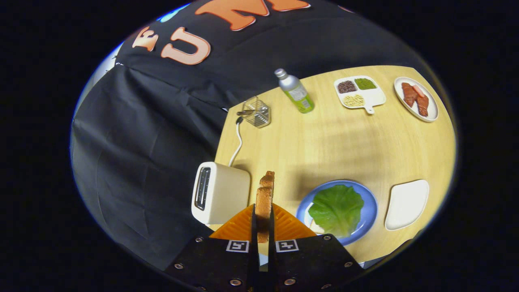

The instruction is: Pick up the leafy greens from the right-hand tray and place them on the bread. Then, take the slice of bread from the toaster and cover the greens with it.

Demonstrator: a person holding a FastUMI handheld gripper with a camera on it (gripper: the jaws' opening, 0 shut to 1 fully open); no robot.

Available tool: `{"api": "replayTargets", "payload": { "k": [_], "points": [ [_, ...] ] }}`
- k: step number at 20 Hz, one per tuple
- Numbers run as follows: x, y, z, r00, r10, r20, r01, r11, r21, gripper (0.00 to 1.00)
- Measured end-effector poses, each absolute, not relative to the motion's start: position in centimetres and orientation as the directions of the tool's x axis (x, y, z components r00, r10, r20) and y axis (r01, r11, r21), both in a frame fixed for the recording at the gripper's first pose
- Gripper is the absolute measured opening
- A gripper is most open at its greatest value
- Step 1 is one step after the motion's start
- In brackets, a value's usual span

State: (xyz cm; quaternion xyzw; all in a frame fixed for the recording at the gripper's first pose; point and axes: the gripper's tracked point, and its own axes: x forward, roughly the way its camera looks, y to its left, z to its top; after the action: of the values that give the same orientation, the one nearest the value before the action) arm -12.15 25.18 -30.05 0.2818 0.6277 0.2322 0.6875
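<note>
A toasted slice of bread (264,202) stands edge-on between my fingers, and my gripper (263,221) is shut on it, held in the air above the table. Just left of the slice stands the cream toaster (221,194), its slots dark. To the right of my fingers lies a blue plate (369,202) with a leafy green (336,209) spread over another slice of bread, of which a pale corner (313,224) peeks out. Farther right sits a white tray (406,204).
At the back of the wooden table (344,146) stand a bottle (295,91), a wire basket (256,112), a white divided dish of grains (359,92) and an oval plate of meat (416,99). The toaster's white cord (238,142) runs toward the basket.
</note>
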Motion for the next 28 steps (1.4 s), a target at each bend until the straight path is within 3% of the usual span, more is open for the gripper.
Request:
{"api": "replayTargets", "payload": {
  "k": [22,27,28],
  "points": [
    [-19.0,18.2,-42.9,-0.023,0.577,-0.816,0.196,0.803,0.562,0.11],
    [-19.0,16.7,-43.7,0.007,0.503,-0.864,0.148,0.854,0.499,0.32],
    [-18.7,16.6,-43.5,0.018,0.504,-0.864,0.153,0.852,0.500,0.44]
  ]
}}
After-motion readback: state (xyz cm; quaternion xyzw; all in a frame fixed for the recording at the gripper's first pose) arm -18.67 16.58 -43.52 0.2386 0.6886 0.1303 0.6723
